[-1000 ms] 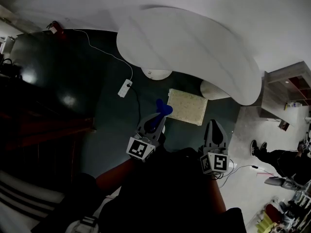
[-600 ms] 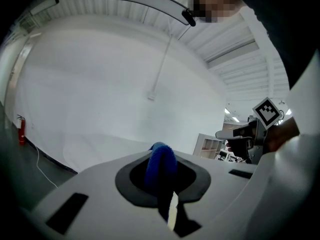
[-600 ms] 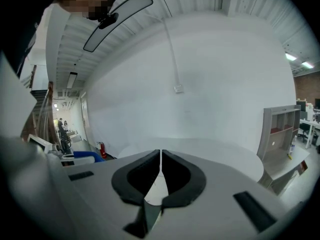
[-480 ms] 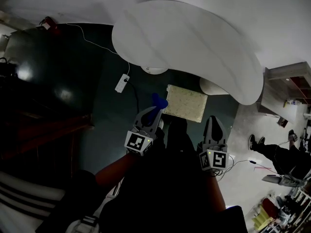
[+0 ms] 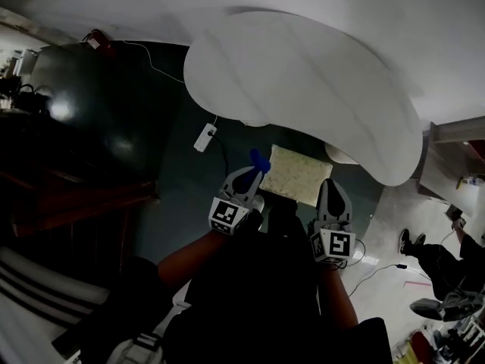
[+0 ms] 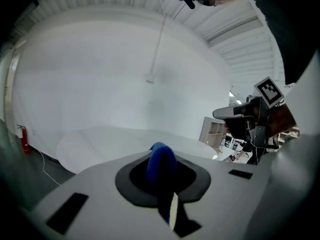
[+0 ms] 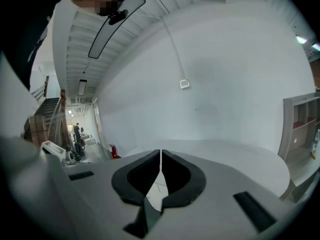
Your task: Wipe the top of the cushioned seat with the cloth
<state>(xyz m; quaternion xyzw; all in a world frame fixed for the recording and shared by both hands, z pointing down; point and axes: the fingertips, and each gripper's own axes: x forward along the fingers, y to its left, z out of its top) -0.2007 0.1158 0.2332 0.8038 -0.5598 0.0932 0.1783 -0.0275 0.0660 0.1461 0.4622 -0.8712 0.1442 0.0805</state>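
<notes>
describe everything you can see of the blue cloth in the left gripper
The blue cloth is a wad of deep blue, soft-looking fabric, bunched into a rounded lump. The left gripper is shut on it, the lump poking out past the jaw tips. It hangs at the edge of the pale square cushioned seat; whether they touch is unclear.

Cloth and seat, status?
Left gripper shut on blue cloth; right gripper shut, empty. Cloth at cushioned seat corner, contact unclear. White table close behind seat.
</notes>
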